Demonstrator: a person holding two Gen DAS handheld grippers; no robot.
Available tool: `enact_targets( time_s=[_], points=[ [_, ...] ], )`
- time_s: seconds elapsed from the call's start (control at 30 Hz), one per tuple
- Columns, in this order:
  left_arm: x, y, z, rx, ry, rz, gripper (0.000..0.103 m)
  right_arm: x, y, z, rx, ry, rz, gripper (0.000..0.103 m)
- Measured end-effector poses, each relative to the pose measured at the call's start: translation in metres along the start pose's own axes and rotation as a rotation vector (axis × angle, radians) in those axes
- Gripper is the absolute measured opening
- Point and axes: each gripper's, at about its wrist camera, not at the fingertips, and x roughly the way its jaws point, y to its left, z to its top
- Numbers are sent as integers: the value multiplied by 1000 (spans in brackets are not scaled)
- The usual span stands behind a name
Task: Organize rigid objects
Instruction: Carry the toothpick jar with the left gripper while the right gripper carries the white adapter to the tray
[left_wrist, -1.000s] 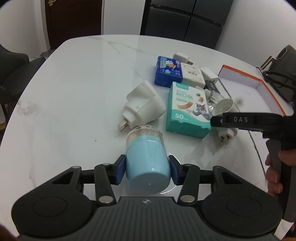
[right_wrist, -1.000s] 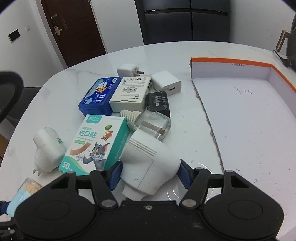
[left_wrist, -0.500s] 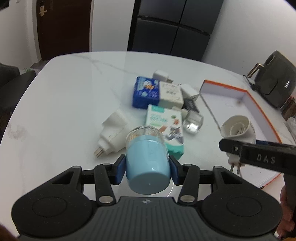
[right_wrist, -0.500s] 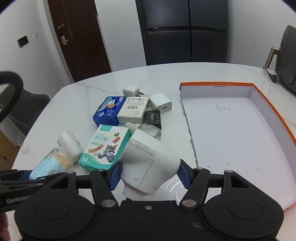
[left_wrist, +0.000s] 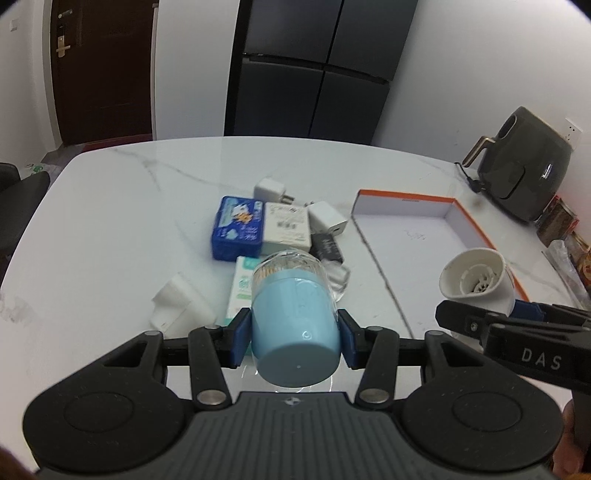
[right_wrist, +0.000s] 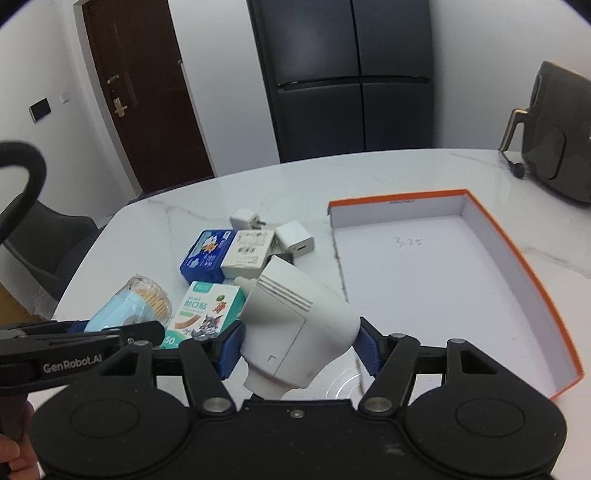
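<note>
My left gripper (left_wrist: 293, 338) is shut on a light blue toothpick jar (left_wrist: 293, 317) with a clear lid, held above the white marble table (left_wrist: 110, 229). The jar also shows in the right wrist view (right_wrist: 129, 308). My right gripper (right_wrist: 299, 345) is shut on a white plug-in vaporizer (right_wrist: 295, 332), which also shows in the left wrist view (left_wrist: 476, 280). Both are lifted to the left of the open orange-edged white box (right_wrist: 443, 280).
On the table lie a blue tin (left_wrist: 238, 227), a white carton (left_wrist: 286, 229), two white chargers (left_wrist: 327, 219), a black item (left_wrist: 327, 249), a teal plaster box (right_wrist: 205, 314) and a white plug adapter (left_wrist: 183, 304). A dark air fryer (left_wrist: 524, 173) stands far right.
Both grippers have risen and pulled back with their objects, so the table's items look smaller and farther. The right gripper with the vaporizer has shifted toward the box.
</note>
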Motion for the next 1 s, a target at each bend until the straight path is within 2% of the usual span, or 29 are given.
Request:
enact_targets(
  time_s=[0.43,1.0],
  points=[
    [5,-39,8,-4,-6,-16,49,-23,-36,9,-6,-16,-13,76],
    [19,-99,15,-15,-8,-3,49,-25,-103,28,-18,-9,-21,76]
  ],
)
